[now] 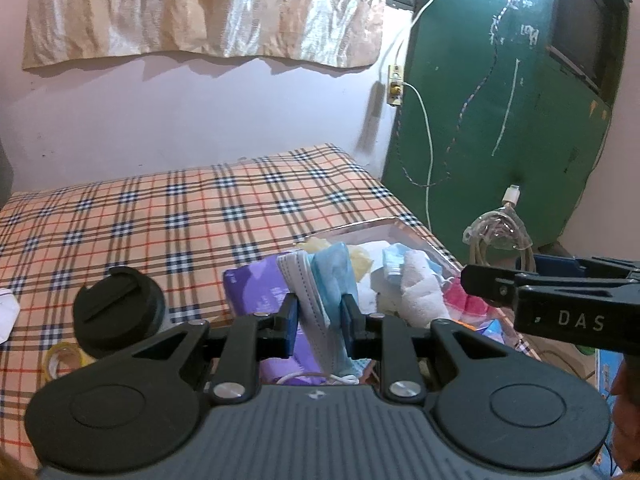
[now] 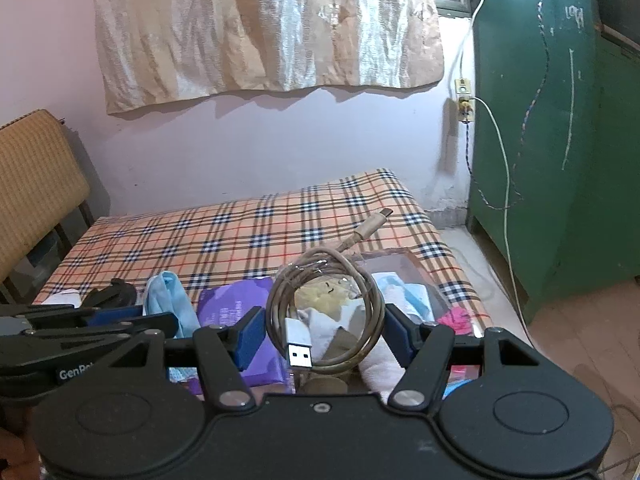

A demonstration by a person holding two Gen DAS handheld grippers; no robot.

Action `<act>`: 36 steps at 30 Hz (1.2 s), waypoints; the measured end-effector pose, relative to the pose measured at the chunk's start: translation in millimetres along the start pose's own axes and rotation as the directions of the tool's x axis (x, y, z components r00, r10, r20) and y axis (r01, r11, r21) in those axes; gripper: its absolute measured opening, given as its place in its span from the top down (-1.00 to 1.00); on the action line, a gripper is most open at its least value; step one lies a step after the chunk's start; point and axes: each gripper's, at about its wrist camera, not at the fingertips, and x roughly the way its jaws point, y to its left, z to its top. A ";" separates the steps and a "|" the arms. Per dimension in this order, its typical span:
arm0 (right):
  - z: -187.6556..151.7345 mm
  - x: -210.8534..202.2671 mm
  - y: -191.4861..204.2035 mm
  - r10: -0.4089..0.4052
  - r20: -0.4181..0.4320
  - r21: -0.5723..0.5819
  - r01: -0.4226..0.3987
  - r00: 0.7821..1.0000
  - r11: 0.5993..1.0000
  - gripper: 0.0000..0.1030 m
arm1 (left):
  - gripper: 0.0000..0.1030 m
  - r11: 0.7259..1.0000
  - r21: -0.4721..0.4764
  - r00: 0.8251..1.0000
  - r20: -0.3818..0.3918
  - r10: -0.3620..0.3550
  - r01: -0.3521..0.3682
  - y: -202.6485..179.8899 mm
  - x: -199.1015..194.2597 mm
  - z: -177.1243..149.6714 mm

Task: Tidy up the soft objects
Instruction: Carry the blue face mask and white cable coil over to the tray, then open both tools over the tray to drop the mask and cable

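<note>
My left gripper (image 1: 319, 314) is shut on a stack of face masks (image 1: 320, 280), white and blue, held above the checked bed. In the right wrist view the same masks (image 2: 170, 300) show at the left. My right gripper (image 2: 320, 332) is shut on a coiled beige USB cable in a clear plastic bag (image 2: 324, 304); it also shows in the left wrist view (image 1: 498, 236). Below both lies a clear plastic box (image 1: 400, 232) with soft things: a rolled white cloth (image 1: 420, 284), blue masks, yellow cloth (image 2: 324, 292) and pink fabric (image 2: 458, 316).
A purple packet (image 1: 256, 284) lies on the checked bedsheet (image 1: 160, 216) beside the box. A black round lid (image 1: 116, 304) and a tape roll (image 1: 64, 358) lie at the left. A green cabinet (image 1: 500, 120) stands right of the bed. A woven chair (image 2: 36, 184) stands left.
</note>
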 end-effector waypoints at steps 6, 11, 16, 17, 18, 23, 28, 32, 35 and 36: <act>-4.1 0.6 -17.6 -0.024 -0.007 0.021 0.024 1.000 0.999 -0.48 | 0.52 1.000 0.017 1.000 -0.006 -0.026 0.026 -11.0 6.3 2.1; -9.5 1.6 -30.6 -0.040 -0.018 0.041 0.040 0.999 0.998 -0.48 | 0.52 0.998 0.035 0.999 -0.011 -0.042 0.043 -20.3 14.5 4.3; -15.3 4.8 -41.4 -0.052 -0.035 0.056 0.054 0.998 0.997 -0.48 | 0.52 0.998 0.043 0.998 -0.018 -0.053 0.053 -28.0 25.9 7.6; -16.6 5.7 -43.6 -0.055 -0.039 0.059 0.057 0.998 0.997 -0.48 | 0.52 0.998 0.045 0.998 -0.019 -0.053 0.054 -29.3 28.4 8.6; -17.9 6.4 -45.6 -0.057 -0.042 0.063 0.059 0.997 0.996 -0.48 | 0.52 0.997 0.046 0.998 -0.020 -0.053 0.054 -30.1 30.5 9.6; -22.2 11.5 -56.1 -0.062 -0.057 0.078 0.067 0.996 0.995 -0.48 | 0.52 0.997 0.041 0.998 -0.031 -0.061 0.062 -33.1 45.5 16.2; -20.6 22.0 -62.4 -0.065 -0.068 0.089 0.071 0.996 0.994 -0.48 | 0.52 0.997 0.034 0.997 -0.039 -0.071 0.073 -36.8 63.1 25.0; -19.1 29.9 -65.8 -0.059 -0.072 0.095 0.066 0.996 0.993 -0.48 | 0.52 0.997 0.035 0.996 -0.041 -0.073 0.074 -39.5 75.5 30.7; -17.5 36.8 -67.5 -0.053 -0.077 0.096 0.061 0.996 0.994 -0.48 | 0.52 0.997 0.034 0.996 -0.044 -0.074 0.075 -40.2 85.9 36.0; -16.8 39.5 -67.5 -0.051 -0.078 0.096 0.059 0.996 0.994 -0.48 | 0.52 0.997 0.034 0.996 -0.045 -0.072 0.074 -40.5 88.8 37.5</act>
